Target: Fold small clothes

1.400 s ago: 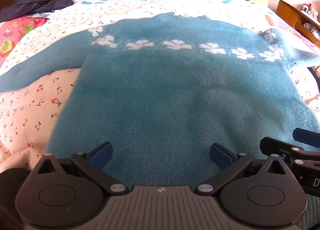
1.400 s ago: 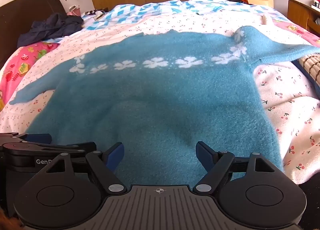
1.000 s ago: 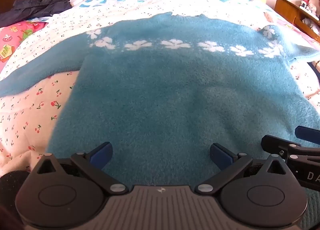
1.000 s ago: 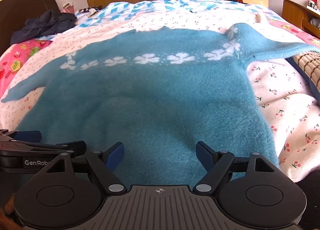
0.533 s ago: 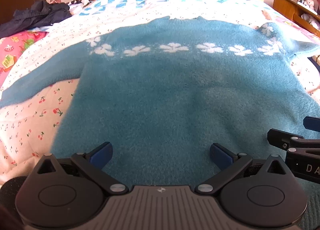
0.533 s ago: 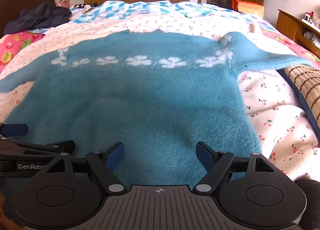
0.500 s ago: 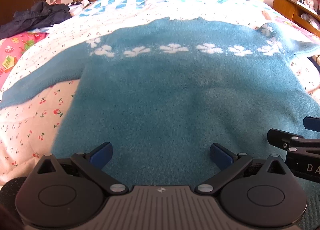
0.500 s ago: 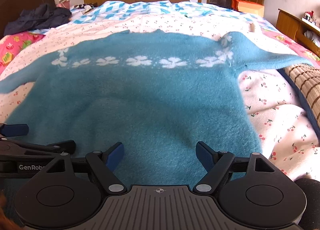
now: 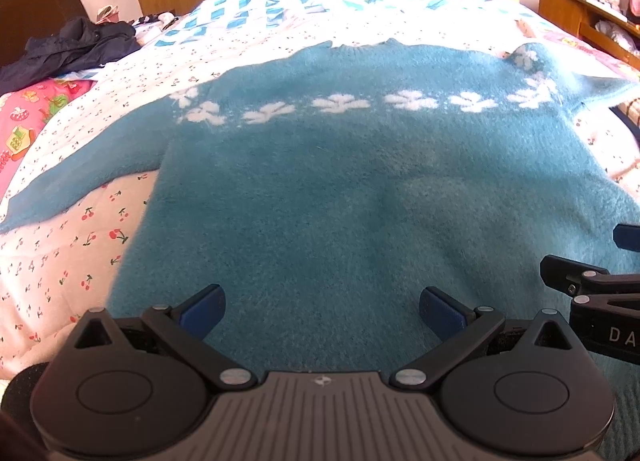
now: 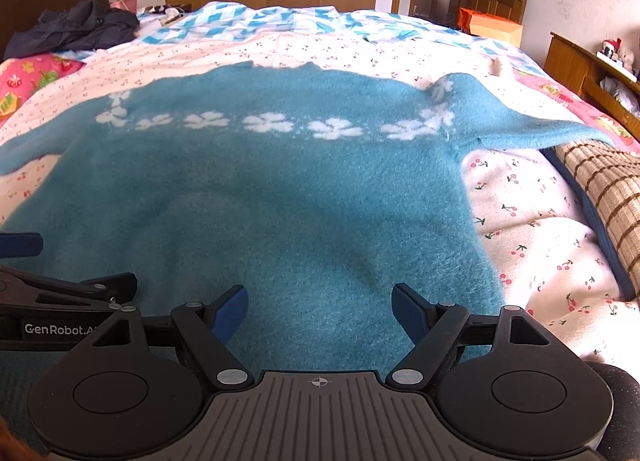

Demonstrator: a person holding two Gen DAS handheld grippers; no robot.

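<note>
A fuzzy teal sweater (image 9: pixel 340 189) (image 10: pixel 280 197) with a row of white flowers across the chest lies flat on the bed, sleeves spread to both sides. My left gripper (image 9: pixel 322 311) hovers open over the sweater's near hem, left of centre. Open too, my right gripper (image 10: pixel 320 311) hangs over the hem further right. Each gripper shows at the edge of the other's view. Nothing is between either pair of fingers.
The bed carries a cherry-print sheet (image 9: pixel 60 253) and a blue-white quilt (image 10: pixel 288 21) at the far end. A dark jacket (image 9: pixel 68 49) lies at the far left, a checked pillow (image 10: pixel 604 189) at the right. Wooden furniture (image 10: pixel 580 65) stands along the right wall.
Both grippers have risen and tilted up a little, so more of the far bed and room shows. Both stay open and the sweater has not moved.
</note>
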